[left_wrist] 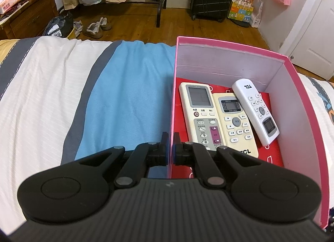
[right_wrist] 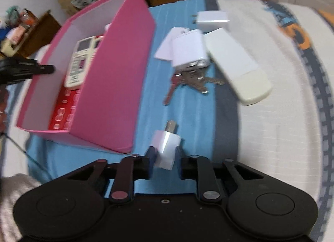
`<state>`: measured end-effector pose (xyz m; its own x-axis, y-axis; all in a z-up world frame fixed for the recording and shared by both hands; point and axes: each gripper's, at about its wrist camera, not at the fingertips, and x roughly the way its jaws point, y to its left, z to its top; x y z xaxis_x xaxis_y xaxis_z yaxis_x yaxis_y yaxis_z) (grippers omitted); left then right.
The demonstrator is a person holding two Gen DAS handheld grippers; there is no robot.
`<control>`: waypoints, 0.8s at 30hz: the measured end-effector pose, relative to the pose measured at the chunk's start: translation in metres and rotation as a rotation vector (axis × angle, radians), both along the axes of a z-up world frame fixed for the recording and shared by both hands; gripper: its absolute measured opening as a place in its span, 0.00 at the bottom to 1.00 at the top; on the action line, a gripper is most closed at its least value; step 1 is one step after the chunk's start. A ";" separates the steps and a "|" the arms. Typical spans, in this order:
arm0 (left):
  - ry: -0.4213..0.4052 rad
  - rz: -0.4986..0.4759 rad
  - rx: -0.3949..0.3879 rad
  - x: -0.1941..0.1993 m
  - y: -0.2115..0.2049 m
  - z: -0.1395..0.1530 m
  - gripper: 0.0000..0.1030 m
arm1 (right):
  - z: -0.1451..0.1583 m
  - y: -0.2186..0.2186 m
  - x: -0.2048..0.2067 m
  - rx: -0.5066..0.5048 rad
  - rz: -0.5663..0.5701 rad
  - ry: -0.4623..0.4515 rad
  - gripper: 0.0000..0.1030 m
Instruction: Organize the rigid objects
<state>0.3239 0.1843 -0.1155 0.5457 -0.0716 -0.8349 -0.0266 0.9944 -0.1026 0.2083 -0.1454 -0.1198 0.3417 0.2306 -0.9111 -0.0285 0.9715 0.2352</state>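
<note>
Both devices are matte black plastic: the left claw (left_wrist: 170, 148) has a ribbed body, round silver pivot pins and blue pads; the right claw (right_wrist: 165, 156) matches.

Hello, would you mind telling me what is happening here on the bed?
A person with a gripper in each hand is sorting small items into a pink box. The left gripper is clamped on the box's left wall, steadying it. Three remote controls already lie inside. The right gripper has a small white plug adapter between its fingers. More chargers, keys and a remote still lie on the blue cover.
</note>
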 end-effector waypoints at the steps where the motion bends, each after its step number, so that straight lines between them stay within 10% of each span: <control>1: 0.000 0.000 0.000 0.000 0.001 0.000 0.03 | -0.003 -0.003 0.000 0.015 -0.017 0.008 0.23; 6: 0.001 0.000 0.001 0.000 0.000 0.000 0.03 | -0.023 -0.022 0.008 0.210 -0.114 0.058 0.33; 12: 0.002 0.001 0.001 0.000 -0.001 0.000 0.03 | -0.026 0.003 0.005 0.114 -0.075 0.019 0.58; 20: 0.004 0.004 -0.008 0.000 0.000 -0.001 0.04 | -0.009 0.029 -0.017 -0.202 0.205 -0.136 0.47; 24: 0.005 0.004 -0.008 0.000 0.000 -0.001 0.04 | -0.002 0.013 -0.017 -0.190 0.196 -0.140 0.48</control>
<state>0.3238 0.1843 -0.1168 0.5419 -0.0759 -0.8370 -0.0310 0.9934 -0.1101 0.1909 -0.1320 -0.1218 0.4330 0.1345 -0.8913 -0.2395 0.9704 0.0300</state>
